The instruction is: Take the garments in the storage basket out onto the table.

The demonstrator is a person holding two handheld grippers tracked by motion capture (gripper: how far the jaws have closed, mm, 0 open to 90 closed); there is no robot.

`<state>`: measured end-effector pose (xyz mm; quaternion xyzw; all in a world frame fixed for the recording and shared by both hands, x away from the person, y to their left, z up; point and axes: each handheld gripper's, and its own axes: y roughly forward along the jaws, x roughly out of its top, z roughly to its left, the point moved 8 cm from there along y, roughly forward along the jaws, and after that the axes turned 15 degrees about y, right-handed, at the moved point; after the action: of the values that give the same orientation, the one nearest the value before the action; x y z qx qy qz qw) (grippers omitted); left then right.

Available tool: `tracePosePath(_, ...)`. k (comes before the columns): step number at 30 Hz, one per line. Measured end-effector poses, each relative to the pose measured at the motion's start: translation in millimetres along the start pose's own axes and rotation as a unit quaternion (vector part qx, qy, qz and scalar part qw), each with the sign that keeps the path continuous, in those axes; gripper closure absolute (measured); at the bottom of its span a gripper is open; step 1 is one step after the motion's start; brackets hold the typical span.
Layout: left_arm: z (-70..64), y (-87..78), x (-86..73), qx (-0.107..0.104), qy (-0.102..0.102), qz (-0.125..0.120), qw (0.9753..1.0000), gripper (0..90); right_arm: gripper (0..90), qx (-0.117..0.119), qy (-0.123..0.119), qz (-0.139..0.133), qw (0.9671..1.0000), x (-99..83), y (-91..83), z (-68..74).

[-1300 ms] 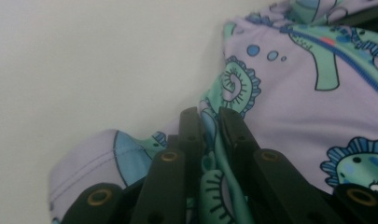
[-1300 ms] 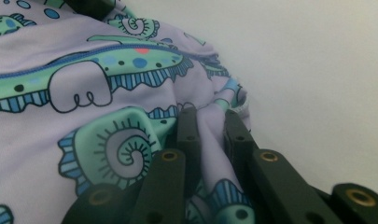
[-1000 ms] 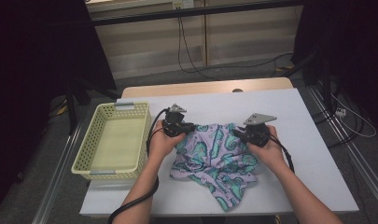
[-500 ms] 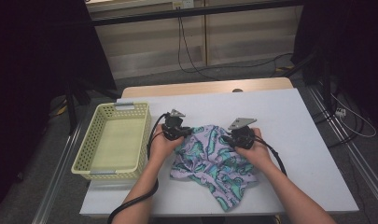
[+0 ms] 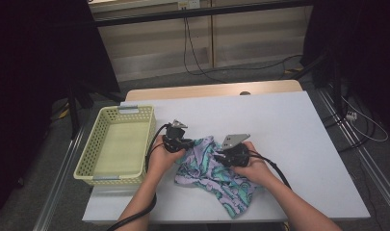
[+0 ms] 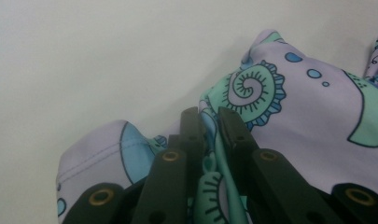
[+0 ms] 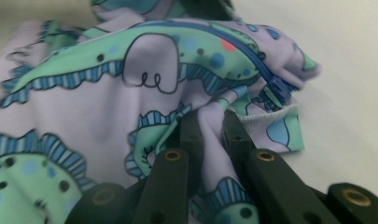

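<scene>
1. I had the left gripper (image 5: 179,143) clamped on a fold of the patterned cloth (image 5: 209,168), jaws nearly closed, fabric pinched between them (image 6: 209,122).
2. The right gripper (image 5: 229,155) was likewise pinched onto a bunch of cloth (image 7: 210,122).
3. The cloth lay crumpled at lower centre of the high view on the white table (image 5: 289,125).
4. A yellow basket (image 5: 94,144) sat at left, just beside my left hand (image 5: 161,159).

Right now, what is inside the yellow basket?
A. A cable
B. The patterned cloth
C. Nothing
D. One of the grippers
C: in the high view the basket shows a bare floor, while the cloth lies on the table beside it, pinched by the left gripper and the right gripper.
</scene>
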<state>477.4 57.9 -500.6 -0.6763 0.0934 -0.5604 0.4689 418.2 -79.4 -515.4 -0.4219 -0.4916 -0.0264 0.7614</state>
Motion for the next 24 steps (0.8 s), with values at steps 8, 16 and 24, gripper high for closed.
tracePosePath(8, -20.1, -13.3, -13.9, -0.019, 0.024, 0.012, 0.9995, 81.5, 83.1, 0.055, -0.009, 0.01, 0.9984, -11.2, -13.8, 25.9)
tracePosePath(16, -38.2, -25.1, -27.5, -0.037, 0.028, 0.019, 0.9988, 81.5, 81.0, -0.005, 0.012, -0.005, 0.9999, -13.1, -28.8, 7.7)
tracePosePath(24, -66.2, -37.3, -34.6, -0.086, 0.028, 0.022, 0.9956, 81.7, 80.3, -0.045, 0.066, -0.033, 0.9963, -9.8, -33.7, -18.2)
